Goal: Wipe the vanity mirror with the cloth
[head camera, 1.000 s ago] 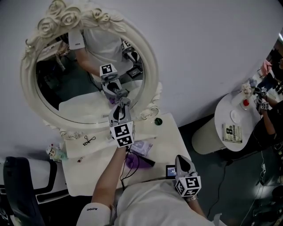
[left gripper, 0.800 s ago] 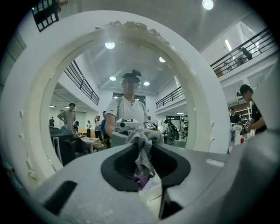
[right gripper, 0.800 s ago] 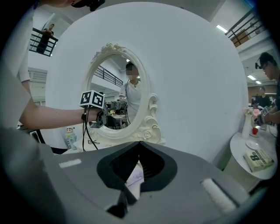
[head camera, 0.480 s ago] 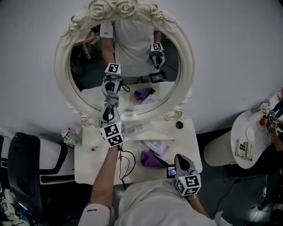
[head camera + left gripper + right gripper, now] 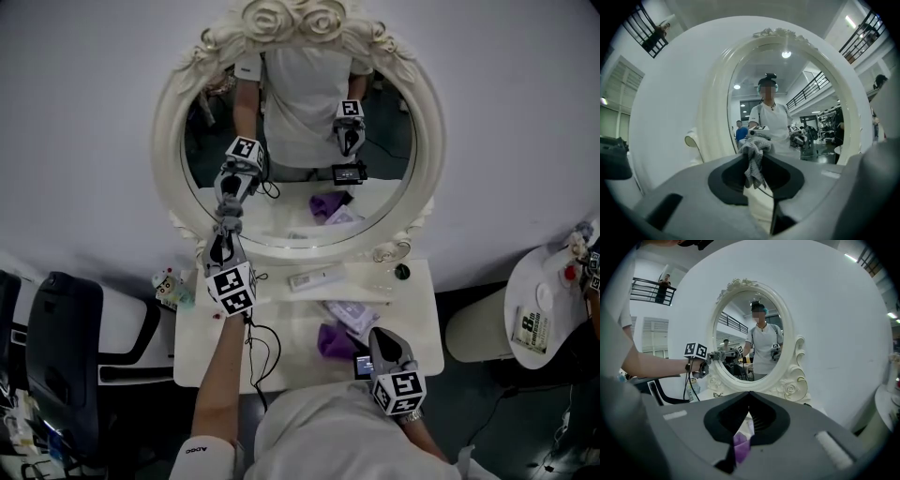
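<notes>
Hanging downward from left tool (image 5: 228, 225), cloth (image 5: 753, 164) seemingly meets mirror (image 5: 801, 89).

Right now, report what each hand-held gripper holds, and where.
Left hand-held gripper: grey cloth, pinched by a bunched fold. Right hand-held gripper: nothing, jaws shut.

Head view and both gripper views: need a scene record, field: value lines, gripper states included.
mirror: oval, white rose-carved frame, upright at the back of the vanity table
cloth: grey, bunched between the left gripper's jaws
left gripper: shut on the cloth, at the lower left of the glass, where the cloth meets its reflection
right gripper: jaws together, nothing held, low near the person's torso
table clutter: purple item on the table near the right gripper
</notes>
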`<state>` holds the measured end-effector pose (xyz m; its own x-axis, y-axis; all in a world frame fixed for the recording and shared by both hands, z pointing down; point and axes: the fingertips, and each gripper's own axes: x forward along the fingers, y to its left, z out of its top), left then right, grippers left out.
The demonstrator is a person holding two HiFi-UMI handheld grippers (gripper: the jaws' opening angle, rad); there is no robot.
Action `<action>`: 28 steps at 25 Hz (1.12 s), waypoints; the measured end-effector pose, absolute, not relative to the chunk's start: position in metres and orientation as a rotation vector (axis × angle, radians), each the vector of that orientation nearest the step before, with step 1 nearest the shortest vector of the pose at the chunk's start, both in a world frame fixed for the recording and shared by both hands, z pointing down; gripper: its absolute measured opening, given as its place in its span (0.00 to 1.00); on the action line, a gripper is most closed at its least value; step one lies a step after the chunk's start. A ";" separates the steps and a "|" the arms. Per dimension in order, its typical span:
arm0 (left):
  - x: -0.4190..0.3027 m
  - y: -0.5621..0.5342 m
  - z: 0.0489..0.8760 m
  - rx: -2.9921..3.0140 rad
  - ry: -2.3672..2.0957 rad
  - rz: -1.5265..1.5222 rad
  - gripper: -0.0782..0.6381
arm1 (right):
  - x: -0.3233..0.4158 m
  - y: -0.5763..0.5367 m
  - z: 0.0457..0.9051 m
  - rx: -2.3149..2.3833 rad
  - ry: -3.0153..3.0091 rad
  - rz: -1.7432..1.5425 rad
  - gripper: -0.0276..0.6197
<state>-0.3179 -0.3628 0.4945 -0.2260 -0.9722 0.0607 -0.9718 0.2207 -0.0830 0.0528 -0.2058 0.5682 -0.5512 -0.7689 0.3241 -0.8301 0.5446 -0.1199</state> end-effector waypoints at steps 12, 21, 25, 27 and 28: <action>-0.159 -0.398 0.507 -2.348 2.104 -0.089 0.22 | 0.091 -0.198 0.570 1.526 -2.446 0.413 0.05; -0.013 -0.430 0.529 -2.575 1.843 -0.092 0.22 | 0.173 -0.187 0.571 1.749 -2.288 0.434 0.05; 0.007 -0.437 0.544 -2.611 1.840 -0.094 0.22 | 0.195 -0.185 0.572 1.794 -2.247 0.435 0.05; 0.003 -0.438 0.552 -2.596 1.864 -0.107 0.22 | 0.202 -0.184 0.572 1.796 -2.239 0.434 0.05; -0.002 -0.438 0.555 -2.587 1.879 -0.112 0.22 | 0.203 -0.183 0.573 1.792 -2.238 0.434 0.05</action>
<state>-0.0019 -0.4383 0.5546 0.3080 -0.9471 0.0904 -0.9511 -0.3088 0.0054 0.2030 -0.1833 0.5726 -0.2182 -0.9040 0.3676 -0.9759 0.2032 -0.0796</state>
